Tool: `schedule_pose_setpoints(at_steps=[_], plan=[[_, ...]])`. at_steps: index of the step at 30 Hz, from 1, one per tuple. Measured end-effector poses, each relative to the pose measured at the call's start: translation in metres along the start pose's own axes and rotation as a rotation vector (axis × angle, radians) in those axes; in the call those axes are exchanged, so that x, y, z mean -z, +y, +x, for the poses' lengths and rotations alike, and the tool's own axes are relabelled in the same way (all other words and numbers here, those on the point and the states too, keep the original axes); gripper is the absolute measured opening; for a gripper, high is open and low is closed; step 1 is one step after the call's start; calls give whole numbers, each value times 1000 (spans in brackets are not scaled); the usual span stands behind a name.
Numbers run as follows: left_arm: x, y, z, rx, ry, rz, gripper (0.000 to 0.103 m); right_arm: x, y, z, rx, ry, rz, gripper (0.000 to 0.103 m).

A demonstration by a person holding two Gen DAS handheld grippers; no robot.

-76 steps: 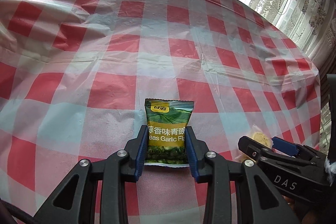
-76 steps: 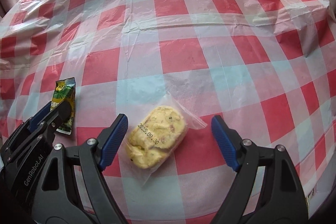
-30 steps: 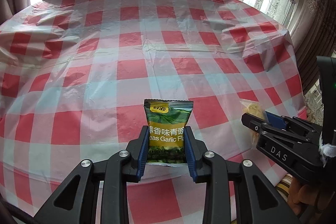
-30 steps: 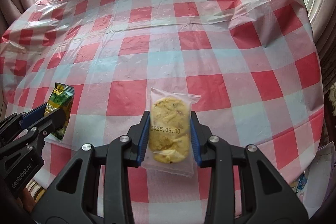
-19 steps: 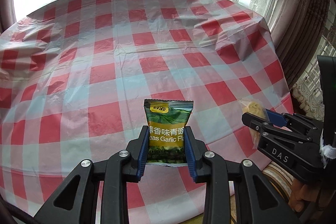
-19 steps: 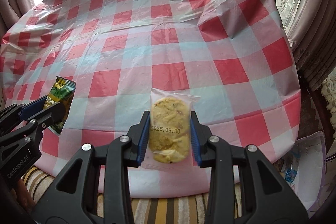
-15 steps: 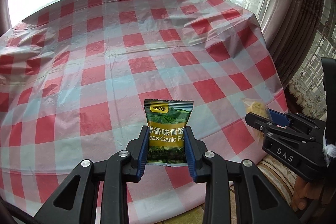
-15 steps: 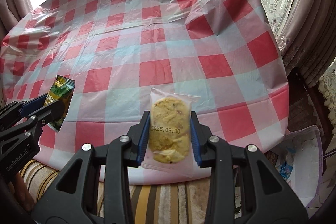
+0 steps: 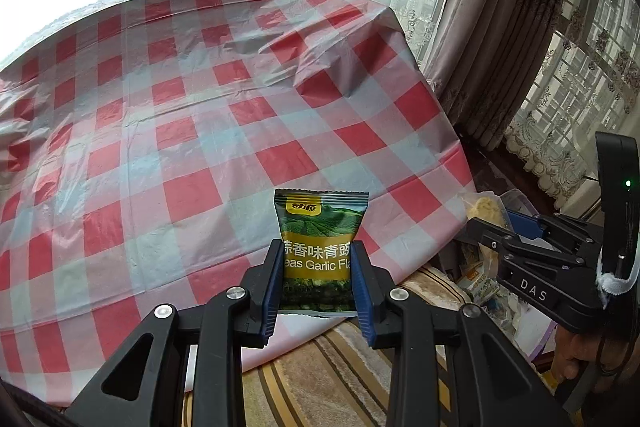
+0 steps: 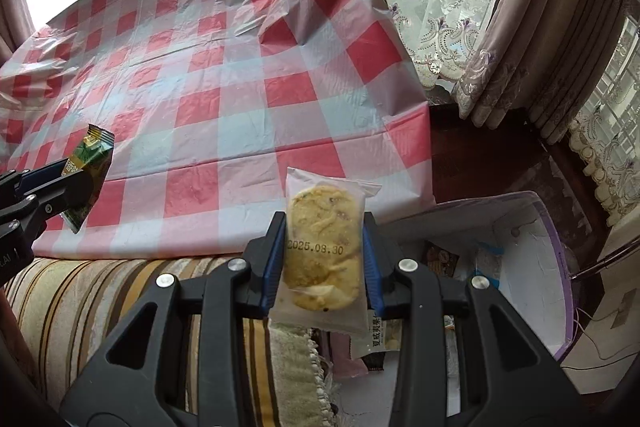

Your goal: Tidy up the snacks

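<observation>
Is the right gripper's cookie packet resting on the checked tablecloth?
No, the cookie packet is clamped in the right gripper, held off the checked tablecloth.

Your table [image 9: 224,131] was covered edge to edge by a red-and-white checked plastic cloth [image 10: 240,99], wrinkled and puckered near the far right corner, hanging over the near edge. You had a striped sofa cushion [image 10: 120,291] below that edge. Right of it sat a white, purple-rimmed bin [image 10: 532,227] with several snack packets [image 10: 440,259] inside.
</observation>
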State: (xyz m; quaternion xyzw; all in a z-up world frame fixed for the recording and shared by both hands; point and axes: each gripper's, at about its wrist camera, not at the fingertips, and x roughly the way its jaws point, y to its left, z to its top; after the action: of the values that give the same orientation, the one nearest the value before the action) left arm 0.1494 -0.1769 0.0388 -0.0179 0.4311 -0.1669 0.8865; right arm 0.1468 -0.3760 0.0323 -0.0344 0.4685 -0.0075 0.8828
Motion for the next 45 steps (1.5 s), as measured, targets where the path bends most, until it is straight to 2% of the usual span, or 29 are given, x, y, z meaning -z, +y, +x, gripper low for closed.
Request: schedule_pose_setpoints(at_steps=[9, 17, 20, 21, 22, 23, 24, 29, 31, 33, 39, 45], plan=[[10, -68, -1, 117, 48, 74, 33, 38, -73, -24, 87, 6, 115, 39], [24, -127, 7, 213, 120, 116, 34, 70, -117, -45, 171, -3, 195, 40], [29, -146, 11, 244, 156, 139, 35, 77, -129, -52, 193, -1, 220, 52], [31, -152, 13, 262, 172, 146, 39, 78, -132, -53, 200, 2, 229, 66], [33, -156, 16, 284, 198, 146, 48, 80, -134, -56, 205, -1, 236, 76], [36, -159, 19, 295, 219, 140, 53, 81, -136, -59, 209, -8, 242, 78], [38, -161, 21, 289, 231, 136, 61, 83, -137, -62, 213, -11, 246, 78], [51, -155, 14, 224, 234, 90, 70, 94, -133, -71, 217, -2, 281, 82], [57, -147, 8, 228, 223, 34, 80, 102, -132, -74, 220, 7, 292, 82], [60, -144, 8, 247, 231, 8, 85, 109, -132, -76, 233, 16, 308, 82], [68, -162, 13, 137, 256, 119, 87, 118, -136, -71, 255, 44, 345, 82], [70, -164, 16, 154, 252, 128, 94, 117, -129, -69, 258, 50, 315, 81]])
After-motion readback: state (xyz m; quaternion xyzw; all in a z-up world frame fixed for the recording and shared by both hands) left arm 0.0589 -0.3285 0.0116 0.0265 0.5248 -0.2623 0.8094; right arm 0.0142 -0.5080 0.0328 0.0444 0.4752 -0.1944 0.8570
